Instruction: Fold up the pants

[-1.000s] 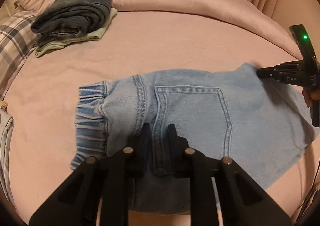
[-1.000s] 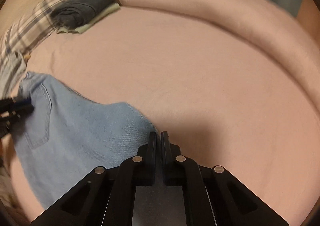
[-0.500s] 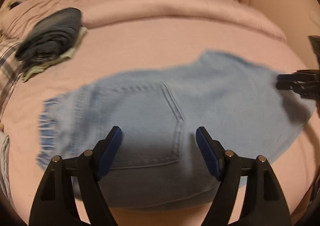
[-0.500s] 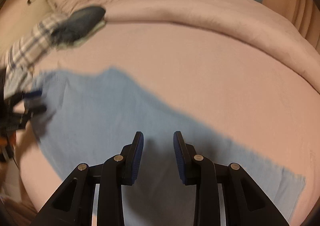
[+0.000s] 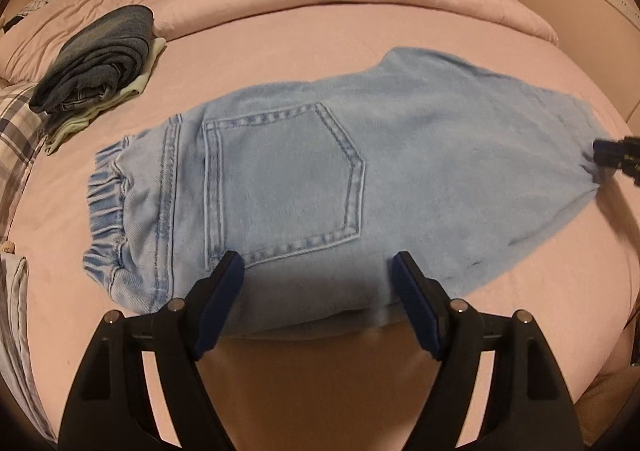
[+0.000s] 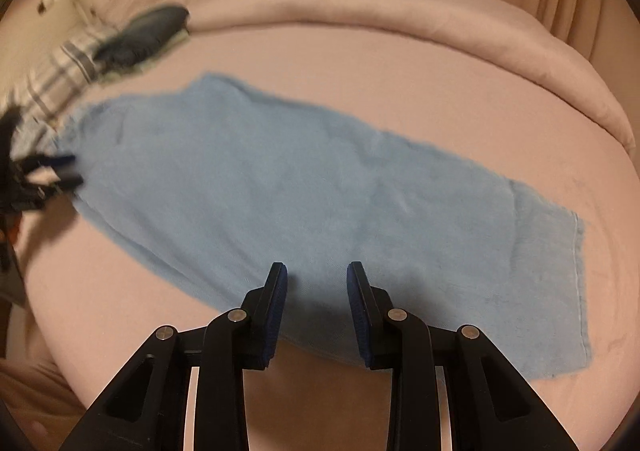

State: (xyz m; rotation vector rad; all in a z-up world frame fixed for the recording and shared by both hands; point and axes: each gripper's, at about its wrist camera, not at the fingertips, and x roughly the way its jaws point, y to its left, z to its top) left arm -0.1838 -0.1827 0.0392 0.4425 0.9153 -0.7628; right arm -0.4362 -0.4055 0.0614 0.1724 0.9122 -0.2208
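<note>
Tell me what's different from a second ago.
Both grippers let go: the left gripper and the right gripper were shut on the jeans and now stand open. The jeans now lie stretched out on the bed. The folded pile stayed.

My left gripper (image 5: 318,275): two matte black fingers, each a flat angular arm with a triangular cut-out near its base, widening toward the camera. Round silver screws sit at the pivots, two per side. Each fingertip carries a dark blue ribbed pad (image 5: 224,291) on its inner face.

My right gripper (image 6: 316,283): the same build, with black arms, triangular cut-outs, four silver pivot screws and blue ribbed pads (image 6: 278,299) lining the inner faces. A pale slot shows between the linkage bars on each side.

Seen from the other camera, each gripper appears only as a small blurred black shape with blue tips.
</note>
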